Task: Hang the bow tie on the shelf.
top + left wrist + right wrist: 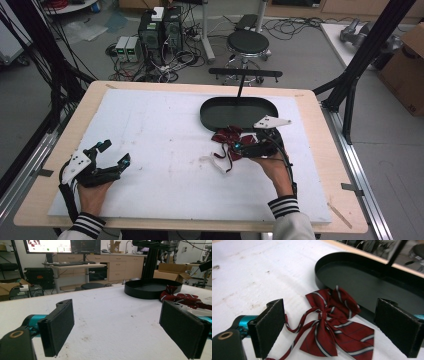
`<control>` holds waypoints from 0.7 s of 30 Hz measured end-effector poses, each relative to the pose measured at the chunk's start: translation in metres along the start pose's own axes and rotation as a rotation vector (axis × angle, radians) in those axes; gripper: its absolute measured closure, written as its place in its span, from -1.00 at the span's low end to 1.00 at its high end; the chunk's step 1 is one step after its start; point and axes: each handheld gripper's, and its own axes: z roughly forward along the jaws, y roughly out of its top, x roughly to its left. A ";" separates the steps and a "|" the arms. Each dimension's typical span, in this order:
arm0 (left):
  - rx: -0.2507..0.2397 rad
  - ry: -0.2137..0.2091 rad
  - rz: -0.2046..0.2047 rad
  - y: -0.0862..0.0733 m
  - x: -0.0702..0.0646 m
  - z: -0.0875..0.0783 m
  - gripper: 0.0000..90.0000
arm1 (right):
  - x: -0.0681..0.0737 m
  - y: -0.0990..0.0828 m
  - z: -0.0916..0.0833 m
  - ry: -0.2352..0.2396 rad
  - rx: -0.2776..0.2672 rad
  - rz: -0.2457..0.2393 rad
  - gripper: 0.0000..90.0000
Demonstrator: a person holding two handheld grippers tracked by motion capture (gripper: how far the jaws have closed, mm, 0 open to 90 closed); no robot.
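So the red striped bow tie (329, 322) is lying flat on the white sheet (165, 150) covering the bench (320, 150), sitting right up against the near wall of the black oval tray (239, 112), at roughly 6 o'clock from the tray. Its thin strap trails off toward 8 o'clock. The right claw (245, 146) is hovering right over it with both pads spread wide, one on each side of the bow, not touching it as far as I can see. In the right gripper view the tie sits between the two black pads with bare gaps on both sides. The left claw (114, 153) is way over at the 9 o'clock side of the bench, well apart from everything, jaws also wide open and holding nothing, just pointed across the sheet toward the tray. There's a small white scrap (214, 163) next to the strap too, can't tell what it is.
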 end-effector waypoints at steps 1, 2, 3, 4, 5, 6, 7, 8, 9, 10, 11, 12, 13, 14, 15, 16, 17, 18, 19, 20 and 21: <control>0.002 -0.001 0.000 0.000 0.000 0.000 -0.71 | 0.000 0.000 0.000 0.000 0.000 0.000 -0.79; 0.001 0.000 0.000 0.000 0.000 0.000 -0.71 | 0.000 0.003 0.003 0.012 0.022 0.000 -0.79; 0.002 -0.002 0.000 0.000 0.000 0.000 -0.71 | -0.001 0.006 0.007 0.018 0.044 -0.009 -0.79; 0.006 -0.003 0.003 0.000 0.000 0.000 -0.71 | -0.001 0.008 0.009 0.023 0.059 -0.010 -0.79; 0.006 -0.003 0.003 0.000 0.000 0.000 -0.71 | -0.001 0.008 0.009 0.023 0.059 -0.010 -0.79; 0.007 -0.003 0.003 0.000 0.000 0.000 -0.71 | -0.001 0.011 0.013 0.032 0.074 -0.016 -0.79; 0.007 -0.003 0.003 0.000 0.000 0.000 -0.71 | -0.002 0.012 0.015 0.033 0.084 -0.018 -0.79; 0.006 -0.005 0.000 0.000 0.001 0.000 -0.71 | -0.002 0.013 0.017 0.028 0.104 -0.022 -0.79; 0.006 -0.005 0.000 0.000 0.001 0.000 -0.71 | -0.003 0.015 0.019 0.020 0.115 -0.034 -0.79; 0.007 -0.005 0.000 0.000 0.001 0.000 -0.71 | -0.003 0.016 0.020 0.015 0.125 -0.041 -0.70; 0.009 -0.006 0.002 0.000 0.001 0.000 -0.71 | -0.004 0.017 0.022 0.022 0.135 -0.038 -0.66; 0.009 -0.006 0.002 0.000 0.001 0.000 -0.71 | -0.005 0.019 0.024 0.024 0.144 -0.034 -0.66; 0.007 -0.006 0.000 0.000 0.000 0.000 -0.71 | -0.005 0.020 0.025 0.030 0.154 -0.026 -0.65; 0.007 -0.006 0.000 0.000 0.000 0.000 -0.71 | -0.006 0.022 0.027 0.040 0.162 -0.021 -0.65; 0.008 -0.005 0.002 0.000 0.001 0.000 -0.71 | -0.006 0.022 0.027 0.040 0.162 -0.021 -0.65; 0.007 -0.006 0.000 0.000 0.000 0.000 -0.71 | -0.006 0.022 0.032 0.058 0.163 0.005 -0.63; 0.007 -0.006 0.000 0.000 0.000 0.000 -0.71 | -0.006 0.022 0.034 0.074 0.171 0.010 -0.58; 0.009 -0.006 0.002 0.000 0.001 0.000 -0.71 | -0.005 0.022 0.036 0.080 0.184 -0.001 -0.57; 0.009 -0.006 0.003 0.000 0.001 0.000 -0.71 | -0.005 0.021 0.039 0.076 0.198 -0.010 -0.57; 0.007 -0.005 0.003 0.000 0.000 0.000 -0.71 | -0.005 0.021 0.041 0.073 0.212 -0.011 -0.57; 0.009 -0.006 0.003 0.000 0.001 0.000 -0.71 | -0.005 0.020 0.043 0.075 0.221 -0.007 -0.56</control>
